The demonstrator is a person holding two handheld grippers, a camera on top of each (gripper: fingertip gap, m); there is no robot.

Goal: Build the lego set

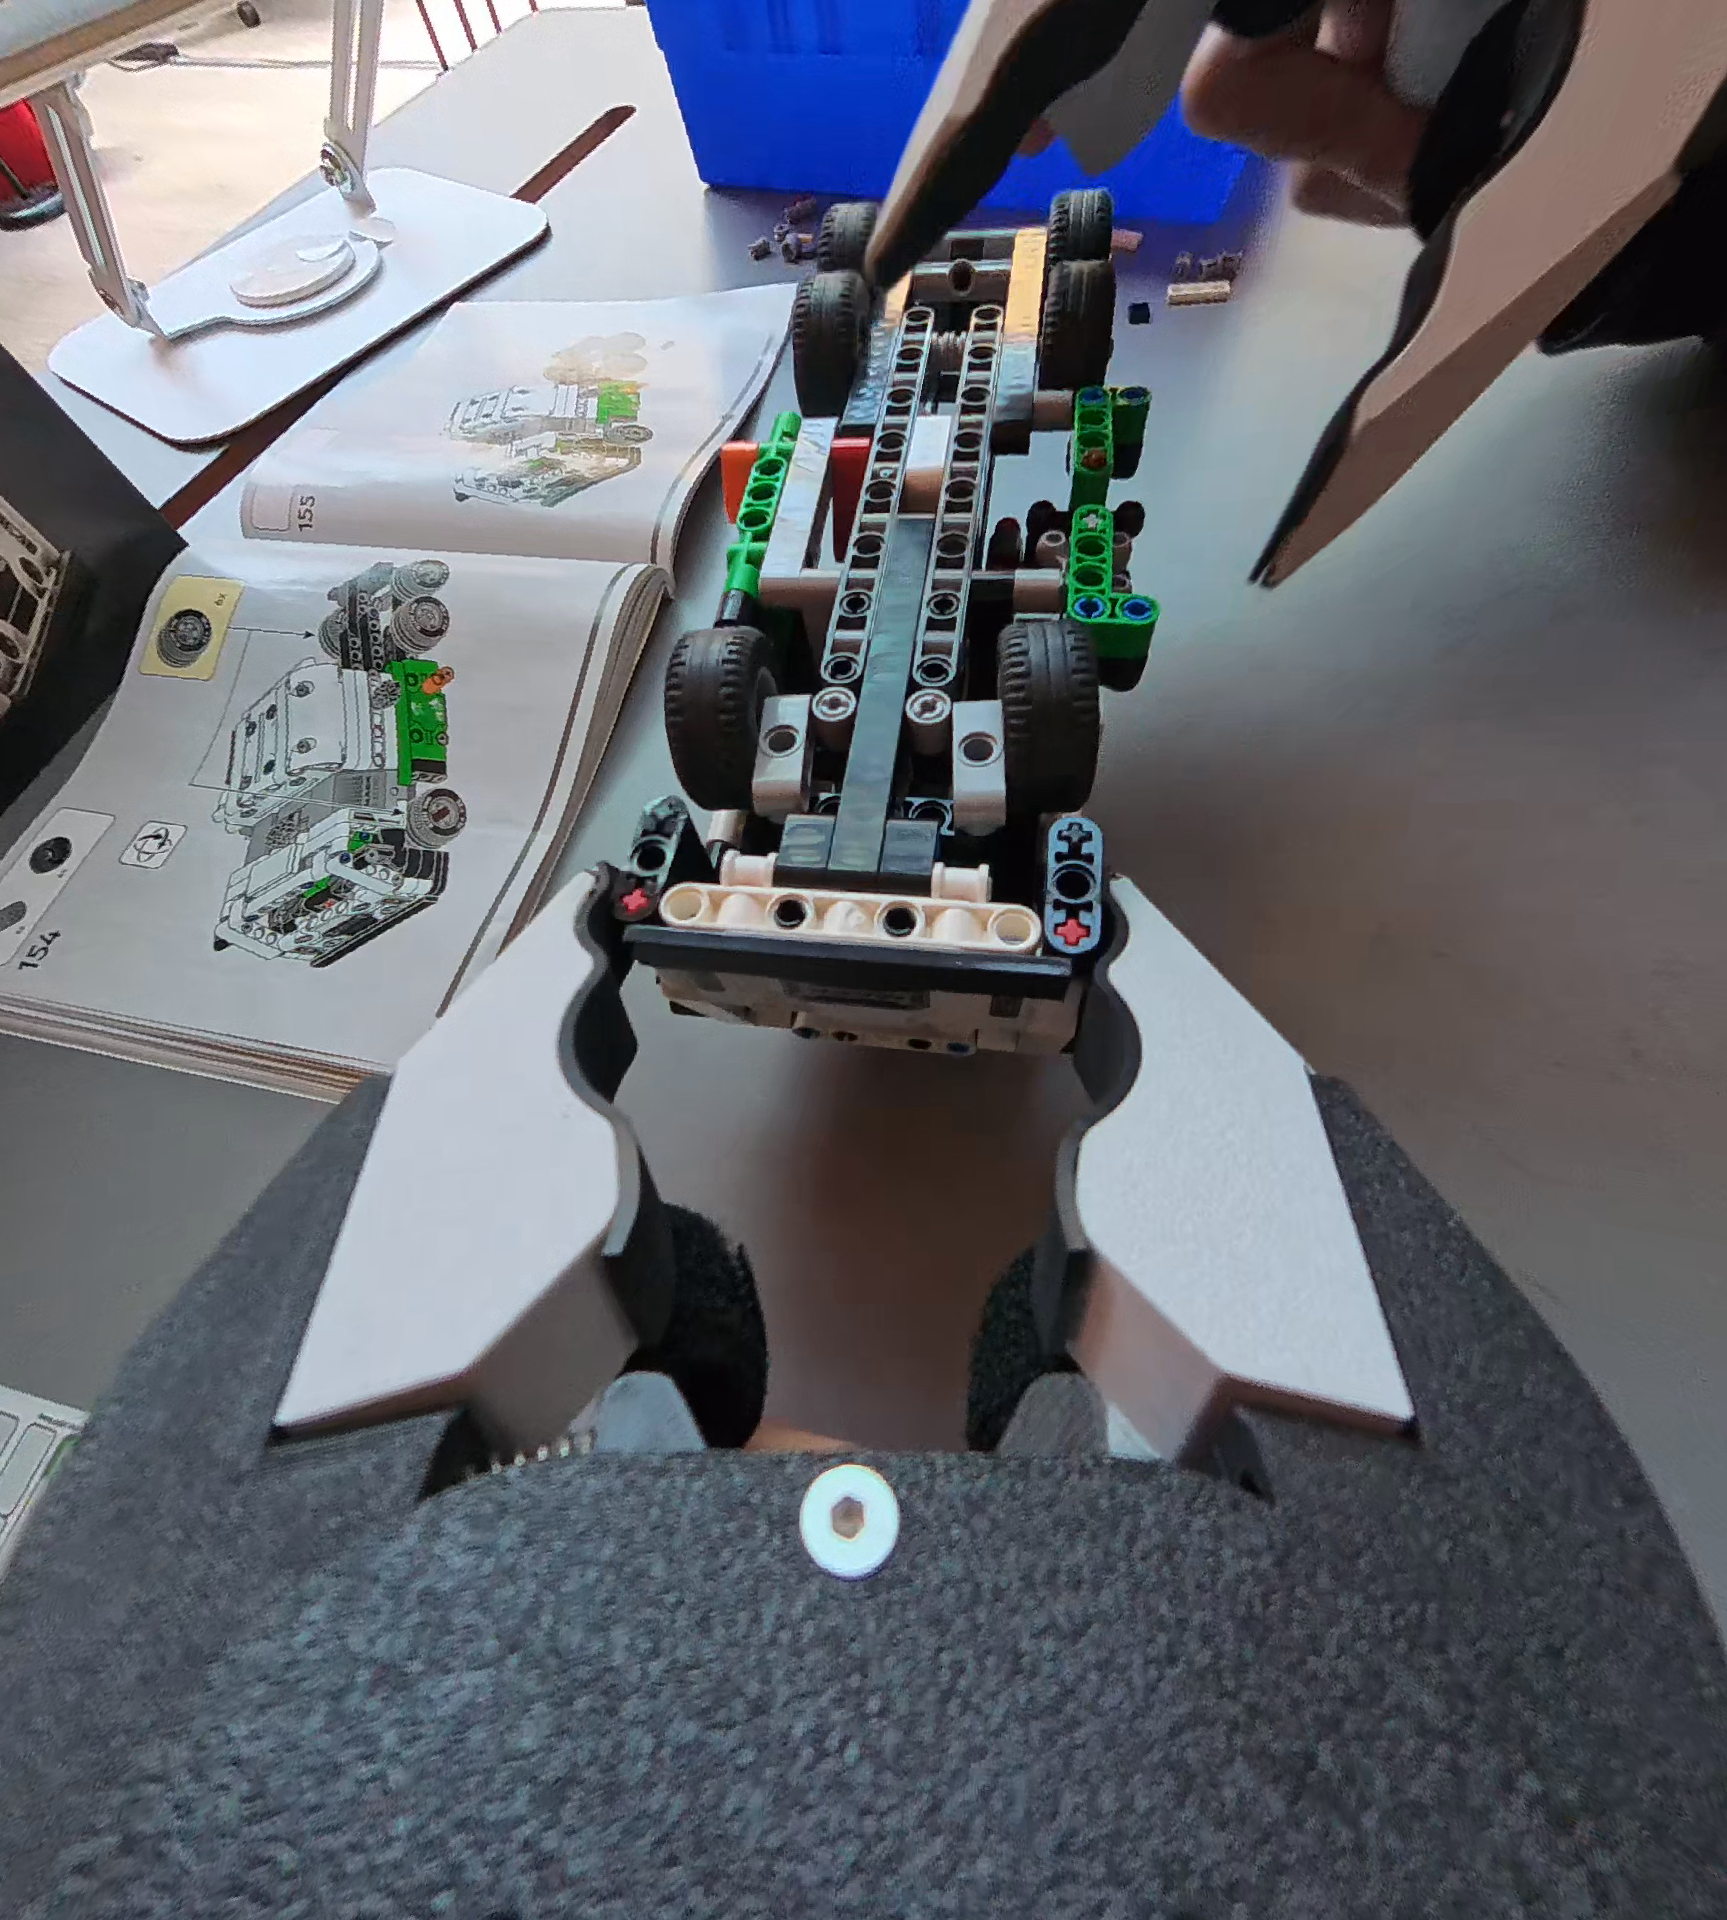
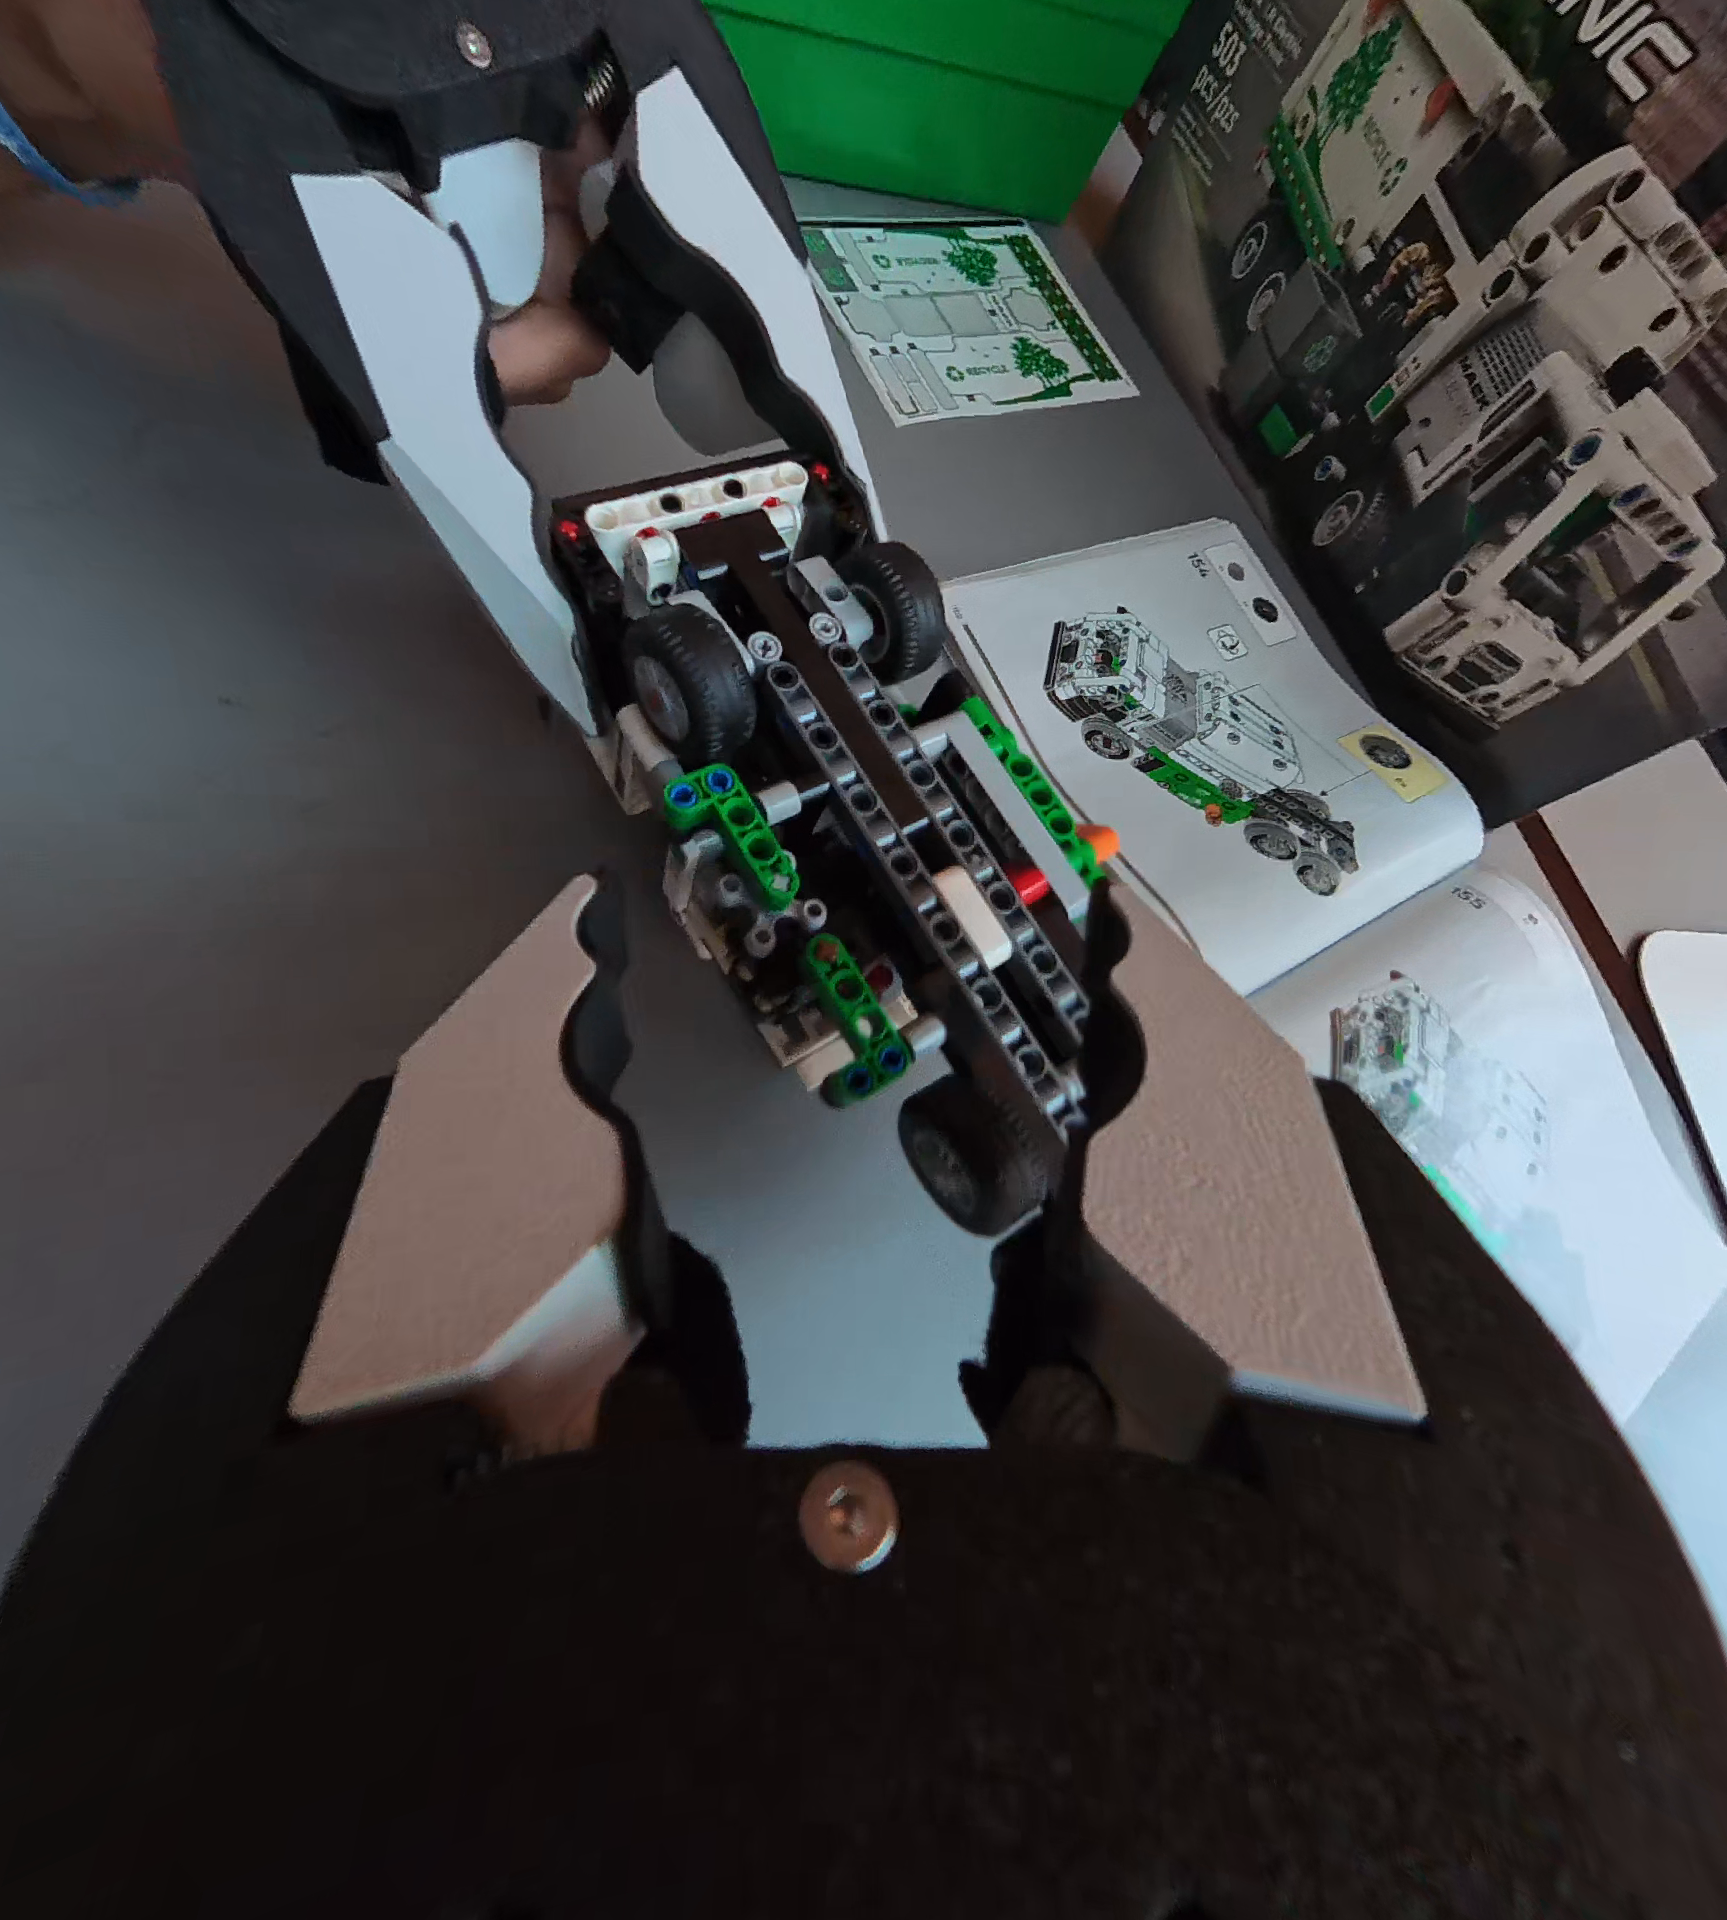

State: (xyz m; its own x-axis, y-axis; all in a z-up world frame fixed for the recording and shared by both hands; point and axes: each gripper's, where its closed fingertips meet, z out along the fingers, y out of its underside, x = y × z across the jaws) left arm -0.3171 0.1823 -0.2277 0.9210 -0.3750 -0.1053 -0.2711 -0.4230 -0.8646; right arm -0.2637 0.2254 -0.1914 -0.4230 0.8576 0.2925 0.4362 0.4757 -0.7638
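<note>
An upside-down toy truck (image 1: 926, 582) lies on the grey table (image 1: 1410, 935), its cab end clamped in the left gripper (image 1: 851, 925). The right gripper (image 2: 854, 935) is spread wide around its rear, partly hiding a wheel (image 2: 973, 1164). Beside it lies an open booklet (image 1: 319, 727).

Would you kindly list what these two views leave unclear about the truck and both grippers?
- Truck top side: faces down in both views, hidden by its own chassis.
- Right gripper: open around the rear; contact with the rear wheel is hidden by its right finger.
- Loose pieces by the blue bin: too small, left wrist view.
- Left gripper: clamps the front end; the pad faces are hidden.
</note>
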